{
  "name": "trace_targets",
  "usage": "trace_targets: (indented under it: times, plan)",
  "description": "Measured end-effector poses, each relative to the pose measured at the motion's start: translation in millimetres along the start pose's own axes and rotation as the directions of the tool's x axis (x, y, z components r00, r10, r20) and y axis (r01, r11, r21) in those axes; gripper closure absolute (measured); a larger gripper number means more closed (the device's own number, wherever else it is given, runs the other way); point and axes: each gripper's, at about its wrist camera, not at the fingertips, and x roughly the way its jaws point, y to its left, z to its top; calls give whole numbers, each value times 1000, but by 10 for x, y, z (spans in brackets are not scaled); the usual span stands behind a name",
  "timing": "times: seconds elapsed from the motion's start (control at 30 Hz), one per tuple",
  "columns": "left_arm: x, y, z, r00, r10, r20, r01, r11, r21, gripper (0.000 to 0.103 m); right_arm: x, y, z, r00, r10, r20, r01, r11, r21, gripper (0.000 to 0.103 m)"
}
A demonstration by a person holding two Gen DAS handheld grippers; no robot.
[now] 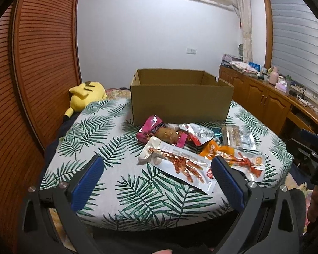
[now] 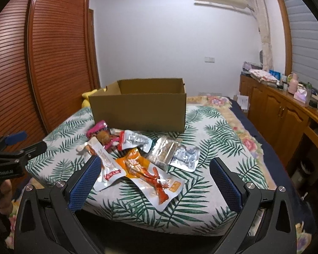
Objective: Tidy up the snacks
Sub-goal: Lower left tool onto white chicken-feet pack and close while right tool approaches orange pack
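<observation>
Left wrist view says it all: nothing's been picked yet, so I'd call this the very start of sorting. The snack packets (image 1: 193,148) sit in a loose heap on the bed (image 1: 108,148), just in front of the open cardboard box (image 1: 180,101), which looks empty as far as I can see in. My left gripper (image 1: 156,182) hovers low at the near edge of the pile, fingers spread wide, nothing between them. Right gripper (image 2: 154,182) is the same deal, spread and empty, aimed at the orange chicken-feet pouch (image 2: 150,173). Next move, I reckon: drop onto one flat pouch, pinch an edge since they're slippery and overlapping, then carry it over the box wall.
</observation>
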Motion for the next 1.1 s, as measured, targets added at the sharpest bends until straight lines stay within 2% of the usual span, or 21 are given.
trace_targets:
  times: [0.33,0.6,0.73,0.93,1.1]
  plan:
    - [552,51,0,995,-16,-94,14,1000,-26,1,430,-208,-206,991,80,-104,-80,997,6,2]
    - [865,4,-34,987,-34,-158,29,999,-35,1,753,-375,-256,980,97,-175,-100,995,-6,4]
    - [992,-4,-76,981,-44,-191,38,999,-37,1,945,-359,-235,964,131,-230,-145,988,-45,8]
    - [1117,21,-93,975,-60,-215,51,997,-50,1,1227,-164,-207,923,204,-327,-257,958,-127,14]
    - [1200,76,-113,970,-74,-231,60,996,-64,1,1410,-74,-195,902,200,-382,-283,943,-175,14]
